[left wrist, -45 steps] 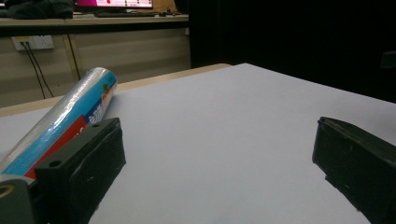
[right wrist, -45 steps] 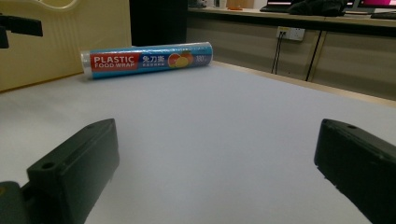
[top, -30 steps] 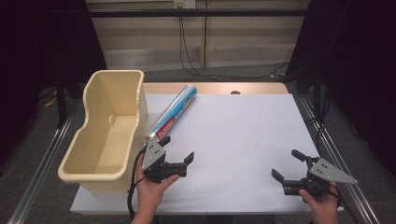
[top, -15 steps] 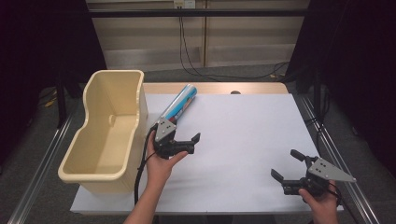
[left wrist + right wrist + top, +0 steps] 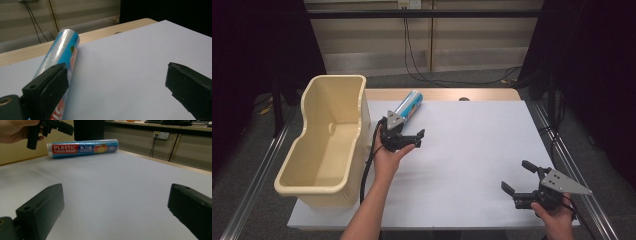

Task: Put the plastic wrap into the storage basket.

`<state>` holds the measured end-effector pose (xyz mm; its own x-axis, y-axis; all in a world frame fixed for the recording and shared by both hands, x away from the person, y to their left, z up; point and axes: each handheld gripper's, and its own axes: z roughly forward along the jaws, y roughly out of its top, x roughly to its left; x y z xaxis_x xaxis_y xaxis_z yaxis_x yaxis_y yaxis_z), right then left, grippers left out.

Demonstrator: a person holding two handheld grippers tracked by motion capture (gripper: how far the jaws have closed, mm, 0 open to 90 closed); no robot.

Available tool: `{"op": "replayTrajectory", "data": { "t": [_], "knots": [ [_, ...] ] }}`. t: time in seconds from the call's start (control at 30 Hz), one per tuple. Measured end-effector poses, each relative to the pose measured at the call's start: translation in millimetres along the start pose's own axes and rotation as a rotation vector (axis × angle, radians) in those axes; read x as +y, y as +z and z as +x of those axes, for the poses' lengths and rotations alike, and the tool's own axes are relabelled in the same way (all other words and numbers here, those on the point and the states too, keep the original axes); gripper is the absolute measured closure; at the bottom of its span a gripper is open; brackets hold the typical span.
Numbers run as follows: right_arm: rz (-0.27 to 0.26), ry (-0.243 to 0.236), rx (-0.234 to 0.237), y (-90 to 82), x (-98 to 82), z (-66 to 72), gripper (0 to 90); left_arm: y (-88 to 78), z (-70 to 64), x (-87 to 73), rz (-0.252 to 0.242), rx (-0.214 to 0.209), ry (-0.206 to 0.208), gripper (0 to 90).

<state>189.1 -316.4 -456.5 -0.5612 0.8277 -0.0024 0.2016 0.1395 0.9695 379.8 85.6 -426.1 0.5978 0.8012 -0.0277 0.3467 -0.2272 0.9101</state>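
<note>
I had the left tongs [image 5: 404,140] spread, jaws just easing inward, nothing between them; the plastic wrap roll [image 5: 407,105] lay on the worktop beside the basin [image 5: 330,142], long axis running away past the left jaw. Right tongs [image 5: 519,176] spread, well apart

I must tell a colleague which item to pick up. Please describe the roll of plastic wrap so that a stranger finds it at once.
Find the large cream plastic tub at the table's left edge. Just right of its far end lies the blue cylindrical roll of plastic food wrap, beside the left gripper. It is the only loose item on the white sheet, printed with fruit pictures.
</note>
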Motion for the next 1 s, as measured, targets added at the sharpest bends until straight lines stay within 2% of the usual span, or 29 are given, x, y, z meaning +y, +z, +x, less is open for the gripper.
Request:
{"op": "replayTrajectory", "data": {
  "t": [0.13, 0.3, 0.4, 0.43, 0.47, 0.53, 0.6, 0.7, 0.73, 0.9, 0.93, 0.97, 1.0],
  "knots": [
    [0.000, -0.004, 0.004, 0.1, 0.6, 0.8, 0.4, 11.1, 10.4, -5.1, 0.030, 0.059, -0.031, 6.8],
    [-0.001, -0.001, 0.004, -0.2, 0.3, -0.1, 0.5, 20.8, 17.6, -11.2, 0.074, 0.090, -0.045, 7.1],
    [0.001, 0.000, 0.006, 0.2, 0.3, -0.6, 0.6, 26.3, 19.1, -11.7, 0.119, 0.103, -0.017, 7.4],
    [0.001, 0.000, 0.006, 0.2, 0.3, -0.6, 0.6, 26.3, 19.1, -11.7, 0.119, 0.103, -0.017, 7.4],
    [0.002, 0.002, 0.007, 0.6, 0.1, -0.5, 0.6, 29.7, 18.9, -9.7, 0.138, 0.105, 0.018, 7.4],
    [0.004, 0.004, 0.010, 0.7, 0.1, -0.3, 0.6, 31.9, 20.4, -8.3, 0.141, 0.114, 0.012, 7.4],
    [0.003, 0.002, 0.011, 0.9, 0.1, 0.0, 0.6, 32.9, 24.0, -8.8, 0.138, 0.129, -0.020, 7.5],
    [0.004, 0.000, 0.012, 1.1, 0.2, 0.0, 0.6, 35.3, 28.0, -11.7, 0.171, 0.139, -0.016, 9.1],
    [0.005, 0.000, 0.014, 1.1, 0.2, 0.0, 0.6, 35.8, 28.9, -12.6, 0.177, 0.144, -0.028, 9.7],
    [0.014, -0.003, 0.018, 2.0, 0.0, 0.2, 0.7, 37.6, 31.4, -12.8, 0.174, 0.150, -0.007, 10.4],
    [0.013, -0.006, 0.019, 2.1, 0.2, 0.6, 0.8, 38.4, 31.4, -12.0, 0.183, 0.152, 0.002, 10.3],
    [0.014, -0.009, 0.022, 2.0, 0.5, 1.0, 0.8, 39.4, 31.4, -10.9, 0.203, 0.154, 0.030, 10.2],
    [0.015, -0.007, 0.025, 2.2, 0.8, 2.0, 0.8, 40.3, 31.6, -9.9, 0.214, 0.157, 0.037, 9.5]
  ]
}}
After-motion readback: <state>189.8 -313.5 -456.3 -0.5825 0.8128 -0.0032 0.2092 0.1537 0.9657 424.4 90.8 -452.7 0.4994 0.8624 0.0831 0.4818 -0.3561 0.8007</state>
